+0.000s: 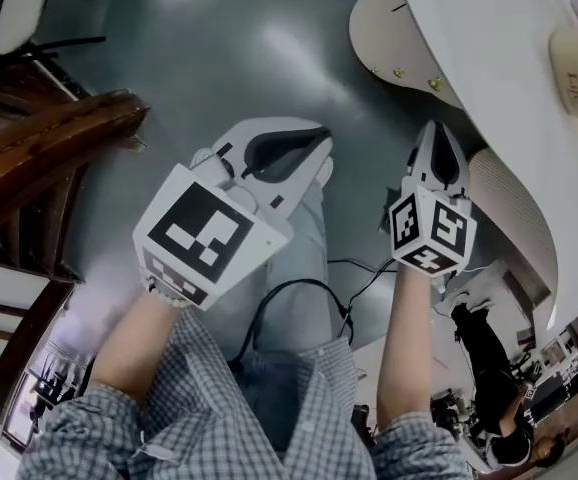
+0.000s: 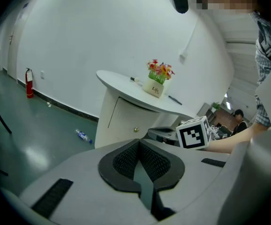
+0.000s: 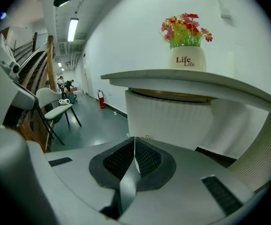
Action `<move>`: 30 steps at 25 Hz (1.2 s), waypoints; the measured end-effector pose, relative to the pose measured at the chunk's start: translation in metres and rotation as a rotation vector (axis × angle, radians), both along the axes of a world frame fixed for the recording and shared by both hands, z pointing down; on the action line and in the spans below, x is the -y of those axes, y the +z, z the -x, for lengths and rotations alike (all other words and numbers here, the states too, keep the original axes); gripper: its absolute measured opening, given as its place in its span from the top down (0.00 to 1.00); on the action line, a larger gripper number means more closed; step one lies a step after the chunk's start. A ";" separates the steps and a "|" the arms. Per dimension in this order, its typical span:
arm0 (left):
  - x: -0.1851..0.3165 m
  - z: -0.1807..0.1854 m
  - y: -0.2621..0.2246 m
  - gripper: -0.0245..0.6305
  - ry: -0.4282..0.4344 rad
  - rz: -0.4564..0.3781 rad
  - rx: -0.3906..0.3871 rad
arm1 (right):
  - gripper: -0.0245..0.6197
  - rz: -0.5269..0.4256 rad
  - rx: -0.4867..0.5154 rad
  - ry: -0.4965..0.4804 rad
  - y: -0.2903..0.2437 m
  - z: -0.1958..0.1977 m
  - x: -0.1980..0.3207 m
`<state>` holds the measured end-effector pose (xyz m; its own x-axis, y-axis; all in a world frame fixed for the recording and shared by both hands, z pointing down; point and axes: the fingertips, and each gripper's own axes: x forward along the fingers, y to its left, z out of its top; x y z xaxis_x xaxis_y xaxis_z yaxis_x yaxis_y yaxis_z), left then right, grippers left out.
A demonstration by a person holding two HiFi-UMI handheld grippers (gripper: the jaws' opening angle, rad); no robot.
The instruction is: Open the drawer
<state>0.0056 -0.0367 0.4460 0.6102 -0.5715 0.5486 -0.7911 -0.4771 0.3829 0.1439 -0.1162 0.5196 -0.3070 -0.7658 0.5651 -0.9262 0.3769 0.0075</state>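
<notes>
A white curved cabinet under a white desktop carries small brass knobs. In the left gripper view its drawer front shows one knob. My left gripper is shut and empty, held over the floor about a hand's width left of the cabinet. Its jaws meet at the tips. The right gripper is shut too, just below the desk's edge, and faces the ribbed cabinet front. Nothing is held between its closed jaws. Its marker cube shows in the left gripper view.
A flower pot stands on the desktop. Dark wooden rails run along the left. A chair, a fire extinguisher and a water bottle stand or lie on the grey floor. A black cable hangs by my legs.
</notes>
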 end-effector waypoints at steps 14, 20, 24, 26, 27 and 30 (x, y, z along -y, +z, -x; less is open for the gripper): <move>-0.012 0.007 0.025 0.96 -0.035 0.031 -0.017 | 0.83 0.050 -0.015 0.061 0.047 0.001 0.036; -0.017 0.008 0.031 0.96 -0.029 0.042 -0.014 | 0.83 0.060 -0.018 0.102 0.057 -0.001 0.050; -0.016 0.006 0.033 0.96 -0.030 0.045 -0.014 | 0.82 0.082 -0.002 0.132 0.064 -0.004 0.058; -0.015 0.005 0.034 0.96 -0.033 0.044 -0.014 | 0.82 0.085 0.000 0.133 0.065 -0.004 0.061; -0.015 0.005 0.033 0.96 -0.034 0.043 -0.014 | 0.82 0.087 -0.002 0.133 0.066 -0.003 0.063; -0.019 0.007 0.033 0.96 -0.029 0.045 -0.013 | 0.82 0.085 -0.018 0.141 0.068 0.000 0.062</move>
<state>-0.0018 -0.0179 0.4793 0.6011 -0.5642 0.5659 -0.7990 -0.4361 0.4139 0.1439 -0.1785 0.5875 -0.1891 -0.7500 0.6338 -0.9700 0.2431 -0.0018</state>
